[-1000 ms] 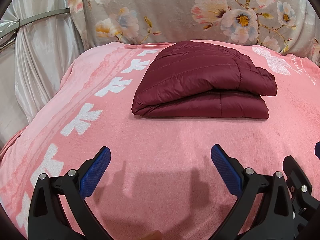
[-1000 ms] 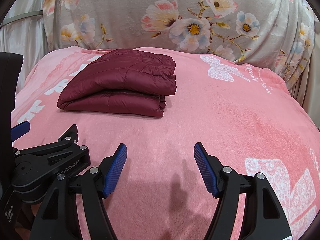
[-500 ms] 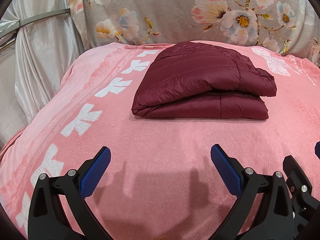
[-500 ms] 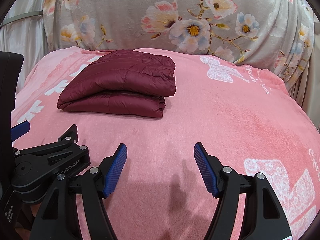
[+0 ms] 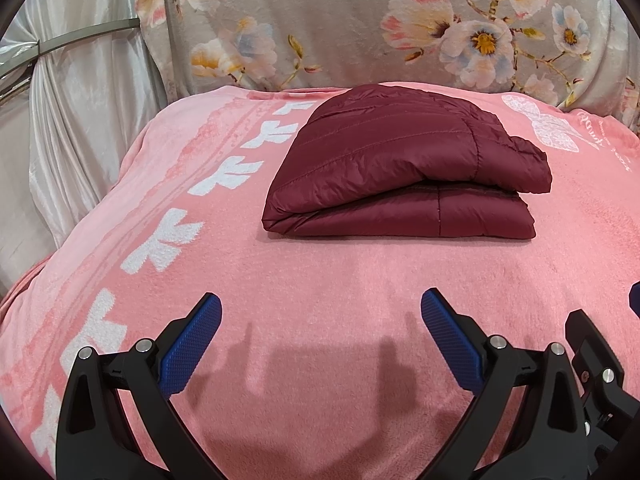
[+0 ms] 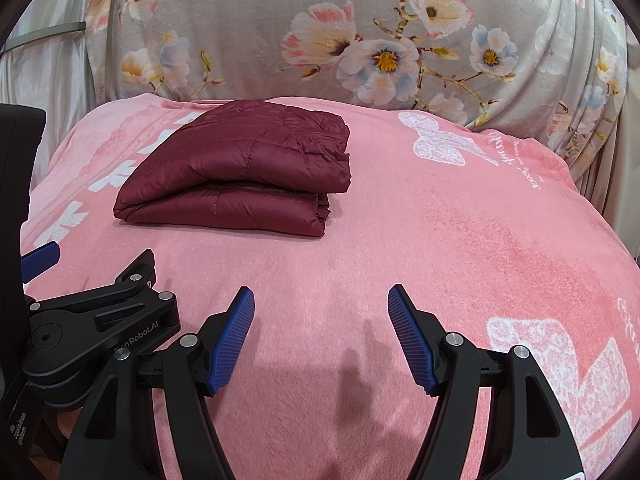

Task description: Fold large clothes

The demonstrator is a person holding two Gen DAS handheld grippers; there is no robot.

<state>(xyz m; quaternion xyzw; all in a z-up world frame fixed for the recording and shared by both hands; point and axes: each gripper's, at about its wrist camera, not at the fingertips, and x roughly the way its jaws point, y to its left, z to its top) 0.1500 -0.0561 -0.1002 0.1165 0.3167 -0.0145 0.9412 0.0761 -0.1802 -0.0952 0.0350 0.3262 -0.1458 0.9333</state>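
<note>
A dark red quilted jacket (image 5: 404, 168) lies folded into a thick rectangular bundle on the pink blanket (image 5: 320, 272); the right wrist view shows the jacket (image 6: 240, 176) left of centre. My left gripper (image 5: 320, 316) hangs open well short of the bundle, nothing between its blue pads. In its own view the right gripper (image 6: 320, 308) is likewise open and empty, nearer than the jacket and off to its right. The left gripper's black body (image 6: 92, 320) fills the lower left of the right wrist view.
The pink blanket has white leaf prints (image 5: 160, 244) down its left side and a white butterfly print (image 6: 440, 140) at the back right. A grey floral cover (image 5: 360, 20) rises behind. A pale shiny curtain (image 5: 80, 100) hangs at the left.
</note>
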